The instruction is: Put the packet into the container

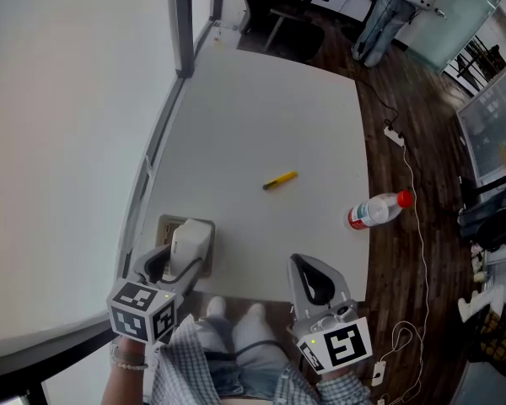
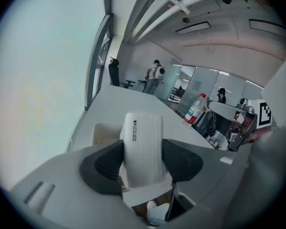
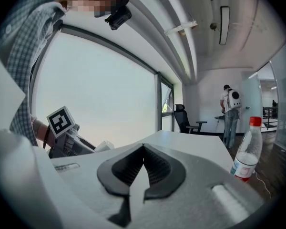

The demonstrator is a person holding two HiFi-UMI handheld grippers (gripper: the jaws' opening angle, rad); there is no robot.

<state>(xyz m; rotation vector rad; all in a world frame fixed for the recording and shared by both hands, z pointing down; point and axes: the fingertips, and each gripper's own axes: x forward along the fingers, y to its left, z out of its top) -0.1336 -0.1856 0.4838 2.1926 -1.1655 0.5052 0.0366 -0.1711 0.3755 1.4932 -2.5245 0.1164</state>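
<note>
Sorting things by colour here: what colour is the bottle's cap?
Red. The bottle's cap shows best in the head view.

The packet [image 2: 142, 147] bears a printed date reading 2025.12.21.

Daylight pours in from the window wall [image 1: 59, 142] at nine o'clock in the head view, blown out to white. The table [image 1: 261, 116] carries only faint shadows. Both gripper views bend strongly, with black corners. The packet [image 2: 142, 147] is sharp.
</note>
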